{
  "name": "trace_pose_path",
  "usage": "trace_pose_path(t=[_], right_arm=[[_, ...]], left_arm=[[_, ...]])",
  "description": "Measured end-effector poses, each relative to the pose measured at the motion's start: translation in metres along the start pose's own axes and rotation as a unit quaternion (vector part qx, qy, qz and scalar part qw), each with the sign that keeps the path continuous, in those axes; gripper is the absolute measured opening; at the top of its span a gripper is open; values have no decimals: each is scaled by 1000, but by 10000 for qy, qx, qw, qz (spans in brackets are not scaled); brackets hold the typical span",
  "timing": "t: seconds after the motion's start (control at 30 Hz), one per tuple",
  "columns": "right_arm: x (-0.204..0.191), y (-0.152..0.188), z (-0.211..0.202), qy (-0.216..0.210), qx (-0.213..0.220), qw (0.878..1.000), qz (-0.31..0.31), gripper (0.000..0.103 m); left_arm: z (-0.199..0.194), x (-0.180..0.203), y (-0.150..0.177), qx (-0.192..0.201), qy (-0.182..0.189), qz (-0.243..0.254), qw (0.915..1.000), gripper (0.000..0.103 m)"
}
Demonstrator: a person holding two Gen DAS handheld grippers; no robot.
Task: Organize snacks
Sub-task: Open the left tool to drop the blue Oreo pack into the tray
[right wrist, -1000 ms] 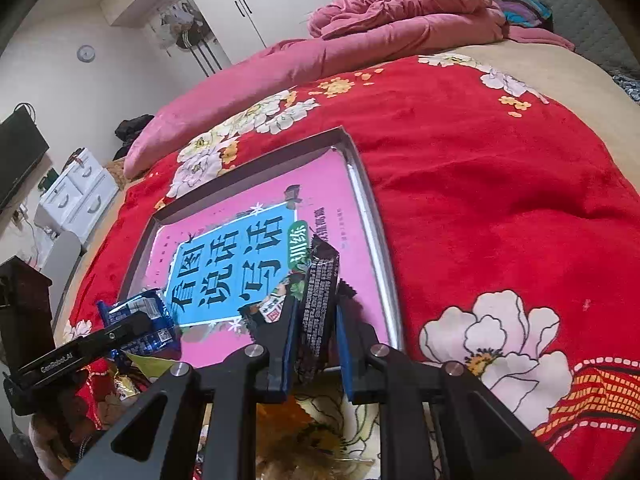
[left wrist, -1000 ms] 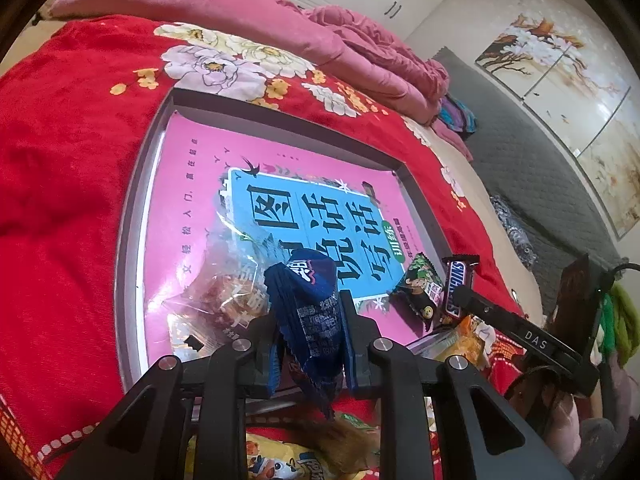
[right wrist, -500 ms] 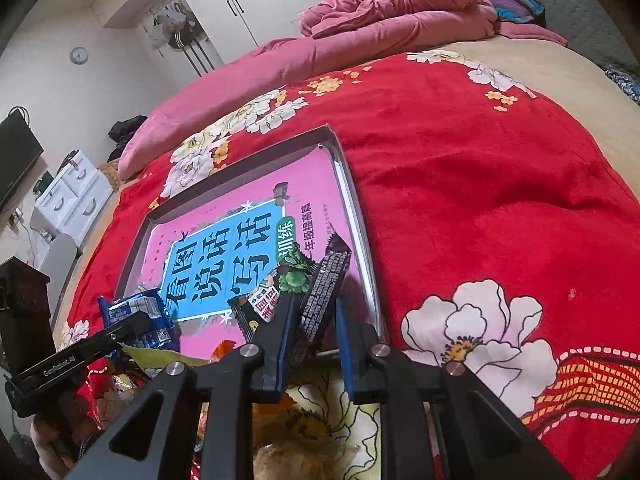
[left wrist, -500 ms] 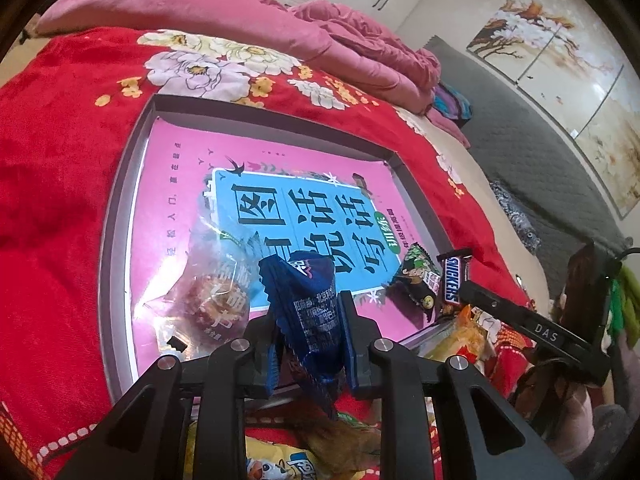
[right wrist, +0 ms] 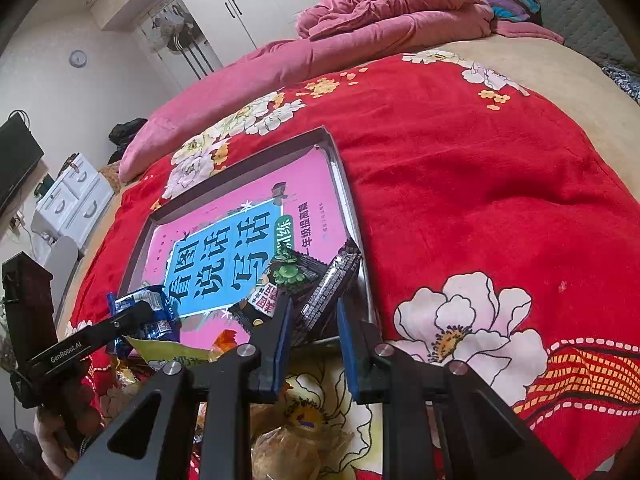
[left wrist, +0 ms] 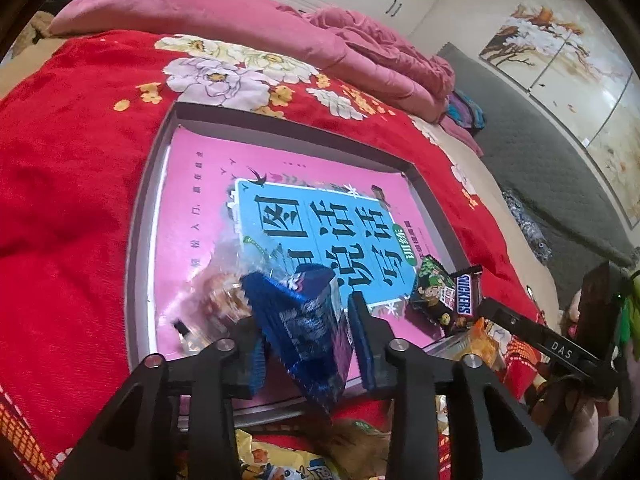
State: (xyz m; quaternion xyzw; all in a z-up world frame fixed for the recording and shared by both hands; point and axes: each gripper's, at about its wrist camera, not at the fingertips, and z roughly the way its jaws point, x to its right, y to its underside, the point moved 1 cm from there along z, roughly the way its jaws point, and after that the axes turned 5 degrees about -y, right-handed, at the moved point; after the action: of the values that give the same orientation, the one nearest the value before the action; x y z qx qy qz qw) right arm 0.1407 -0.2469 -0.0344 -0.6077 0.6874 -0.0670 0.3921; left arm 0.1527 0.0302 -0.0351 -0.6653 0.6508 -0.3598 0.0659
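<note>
Left gripper has its fingers spread apart w/ the blue snack pack sitting loose between them; the pack leans against the left finger, and a gap shows on the right side, so it looks released or about to drop, not clamped. Pack hangs over the near edge of the grey tray, which lies on the red flowered blanket. Tray floor is covered by a pink book w/ a blue title panel. Just beyond the blue pack there's a clear bag, blurry, contents hard to read.

Right gripper is also apart. The dark chocolate bar lies between and just ahead of its fingers, in the tray's near right corner, resting against the rim; fingers don't appear to press it. Beside it, touching or nearly so, is a green-print snack pack. From the left view the same bar reads as Snickers.

Step in hand, my guess: both snacks being set down in the tray, release phase. More wrappers are heaped on the blanket below the tray's near edge, so plenty left to sort.

Next move prob calls for pulling both grippers straight back toward the person w/o snagging the wrappers, esp. the blue pack, since it's leaning on a finger and could get dragged off the rim. Then pick another wrapper from the near pile.
</note>
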Motion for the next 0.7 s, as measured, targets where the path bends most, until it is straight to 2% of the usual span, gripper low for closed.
trace_pose_path(t=[0.27,0.7], right_arm=[[2,-1,-3,-33,3,10000,76,23],[2,-1,-7,-110,23,9999,127,23]], left_arm=[[-9,-2,-4,74,67,-51,9999,47],[-30,-8,-8,249,110,-126,9996,53]])
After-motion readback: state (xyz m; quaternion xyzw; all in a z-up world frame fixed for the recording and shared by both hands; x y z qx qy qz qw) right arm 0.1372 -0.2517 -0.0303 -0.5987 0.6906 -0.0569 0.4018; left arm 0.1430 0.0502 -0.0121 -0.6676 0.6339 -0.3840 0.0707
